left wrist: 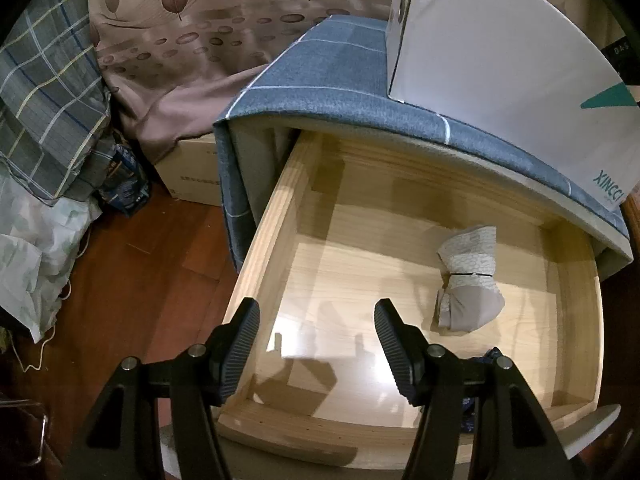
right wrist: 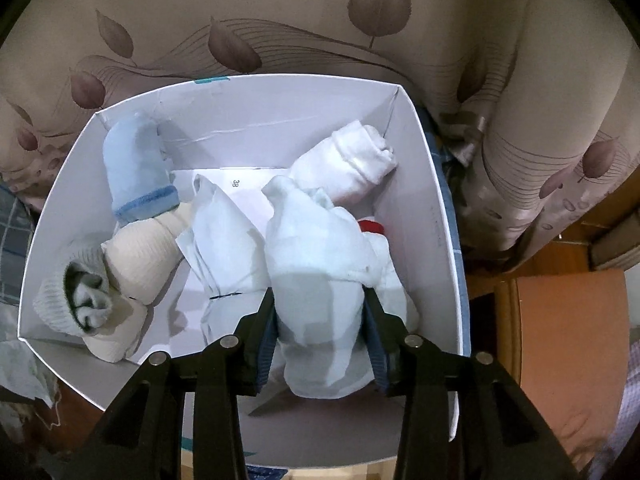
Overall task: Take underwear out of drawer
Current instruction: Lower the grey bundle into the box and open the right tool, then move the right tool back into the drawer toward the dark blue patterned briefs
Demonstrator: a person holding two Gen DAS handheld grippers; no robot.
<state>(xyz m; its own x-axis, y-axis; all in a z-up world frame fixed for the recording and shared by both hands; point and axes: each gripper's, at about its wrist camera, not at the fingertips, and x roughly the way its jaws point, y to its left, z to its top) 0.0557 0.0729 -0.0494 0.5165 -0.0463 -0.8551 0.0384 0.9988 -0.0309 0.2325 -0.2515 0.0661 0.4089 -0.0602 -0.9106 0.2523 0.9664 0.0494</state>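
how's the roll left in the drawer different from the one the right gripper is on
The drawer roll is beige and grey with a scale-like print; the pale blue roll is plain. The drawer roll lies alone and untouched on the wooden drawer floor; the pale blue roll sits between the right gripper pads over the white box, among other rolls. Both are rolled-up garments.

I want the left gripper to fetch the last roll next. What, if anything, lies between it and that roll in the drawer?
Nothing visible. The left gripper hangs open over the drawer, and only bare drawer floor separates it from the rolled underwear lying toward the right side.
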